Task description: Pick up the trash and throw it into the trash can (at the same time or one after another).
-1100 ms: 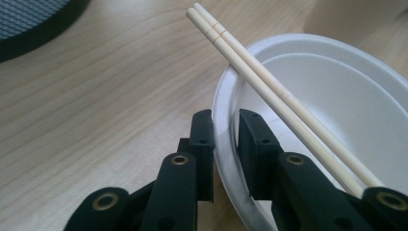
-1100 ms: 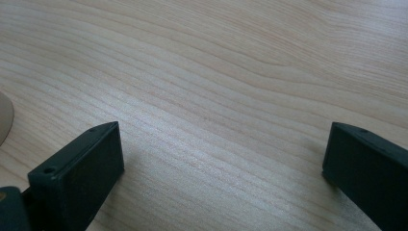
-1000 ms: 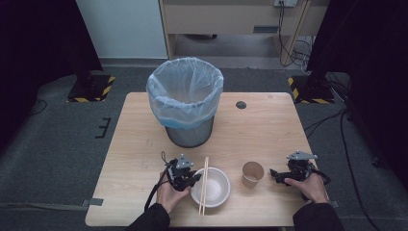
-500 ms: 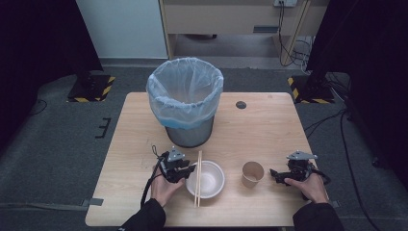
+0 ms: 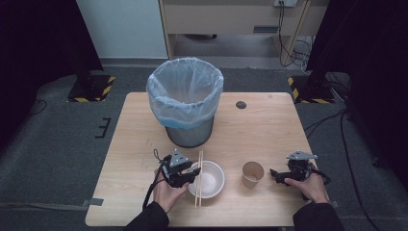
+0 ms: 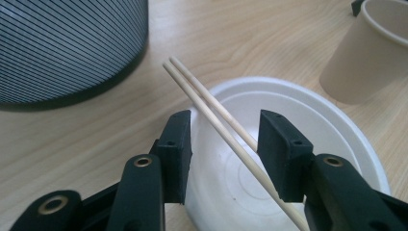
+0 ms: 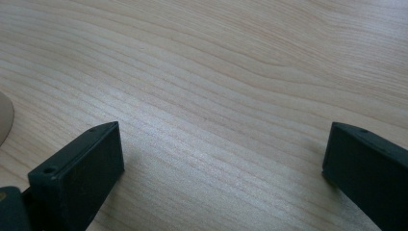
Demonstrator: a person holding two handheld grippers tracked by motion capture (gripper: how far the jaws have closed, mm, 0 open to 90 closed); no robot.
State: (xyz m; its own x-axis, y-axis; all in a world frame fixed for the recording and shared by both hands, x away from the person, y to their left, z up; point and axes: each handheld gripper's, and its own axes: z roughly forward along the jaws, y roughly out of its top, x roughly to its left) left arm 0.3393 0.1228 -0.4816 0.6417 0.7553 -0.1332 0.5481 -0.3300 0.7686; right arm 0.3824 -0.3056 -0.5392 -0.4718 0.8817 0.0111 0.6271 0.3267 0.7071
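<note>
A white bowl sits near the table's front edge, and a pair of wooden chopsticks lies across its left rim. My left gripper is at the bowl's left side. In the left gripper view its jaws straddle the chopsticks over the bowl; they have just been opening and the pads stand apart from the sticks. A brown paper cup stands right of the bowl. Further right, my right gripper rests wide open over bare wood.
A grey ribbed bin with a pale blue bag liner stands behind the bowl, close to the left gripper. The cup is near the bowl's far side. A small dark disc lies at the back of the wooden table.
The left gripper's jaws have spread apart. The bowl and chopsticks shifted slightly left and away from the front edge with the left hand. The right gripper has not moved.
</note>
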